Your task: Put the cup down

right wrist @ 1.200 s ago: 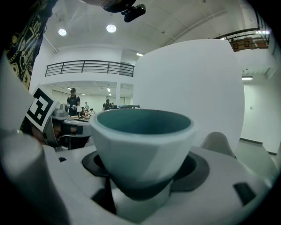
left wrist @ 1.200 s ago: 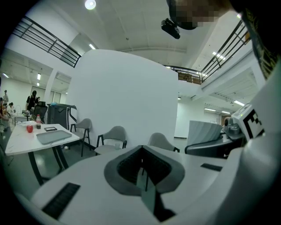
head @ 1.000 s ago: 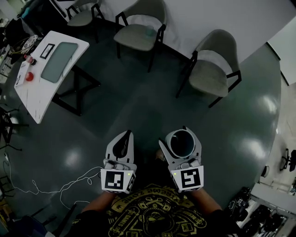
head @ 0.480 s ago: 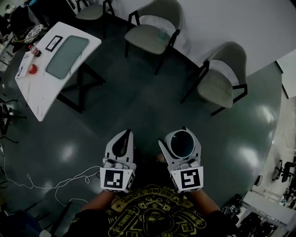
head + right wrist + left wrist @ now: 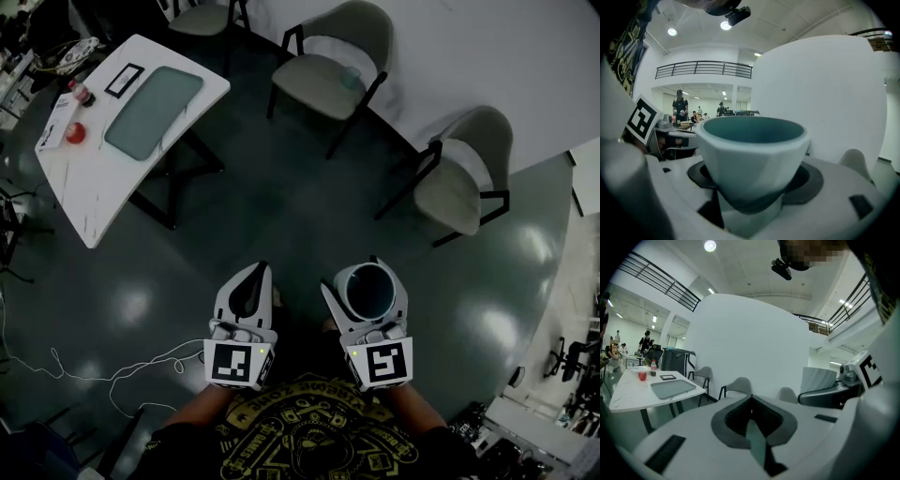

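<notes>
Within R tool (image 5: 363,276), jaws wide, cup (image 5: 752,150); L tool (image 5: 256,274) closed

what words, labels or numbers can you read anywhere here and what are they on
No text here reads clearly.
shirt: gold lettering, too blurred to read.
left marker cube, right marker cube: square code patterns, no words or numbers.
bottle on the white table: label too small to read.
</notes>
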Available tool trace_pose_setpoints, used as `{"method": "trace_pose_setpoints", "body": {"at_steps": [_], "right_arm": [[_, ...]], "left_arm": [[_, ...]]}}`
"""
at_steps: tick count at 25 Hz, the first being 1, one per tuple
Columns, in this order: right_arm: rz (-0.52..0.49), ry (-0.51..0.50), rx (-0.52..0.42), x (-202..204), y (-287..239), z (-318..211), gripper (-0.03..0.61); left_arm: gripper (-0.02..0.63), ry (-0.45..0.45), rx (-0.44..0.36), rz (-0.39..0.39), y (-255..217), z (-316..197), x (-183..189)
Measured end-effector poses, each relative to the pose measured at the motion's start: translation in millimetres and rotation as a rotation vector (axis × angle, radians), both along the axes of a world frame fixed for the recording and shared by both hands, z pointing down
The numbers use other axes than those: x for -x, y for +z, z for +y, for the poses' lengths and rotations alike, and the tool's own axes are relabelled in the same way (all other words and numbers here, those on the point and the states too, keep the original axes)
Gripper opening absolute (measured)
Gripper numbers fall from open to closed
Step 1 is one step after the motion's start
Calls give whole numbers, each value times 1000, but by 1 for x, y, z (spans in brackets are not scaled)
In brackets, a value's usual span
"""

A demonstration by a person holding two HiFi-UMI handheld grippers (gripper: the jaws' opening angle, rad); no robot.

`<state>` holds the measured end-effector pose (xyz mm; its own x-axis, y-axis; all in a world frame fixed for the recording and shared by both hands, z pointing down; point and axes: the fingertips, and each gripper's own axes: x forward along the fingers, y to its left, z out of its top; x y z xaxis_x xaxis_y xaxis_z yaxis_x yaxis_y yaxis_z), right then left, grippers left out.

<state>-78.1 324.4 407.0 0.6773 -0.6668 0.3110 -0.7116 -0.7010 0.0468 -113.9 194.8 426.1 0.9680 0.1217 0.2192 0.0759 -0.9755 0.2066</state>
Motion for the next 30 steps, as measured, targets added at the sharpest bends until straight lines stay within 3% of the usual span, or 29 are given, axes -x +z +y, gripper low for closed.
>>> {"method": "trace_pose_setpoints", "body": {"at_steps": [16,25,30], "right_arm": [[63,-98,43,-14,-21,-83,364],[51,-214,26,-37,-22,-122,364],[20,-332,-43,-51,-17,-146,364]], "left_arm": [[10,-129,9,44,-16,-84,9],[11,-246,-18,32,-22,-114,0],[10,-315,-37,34,-24,-126,-11]]}}
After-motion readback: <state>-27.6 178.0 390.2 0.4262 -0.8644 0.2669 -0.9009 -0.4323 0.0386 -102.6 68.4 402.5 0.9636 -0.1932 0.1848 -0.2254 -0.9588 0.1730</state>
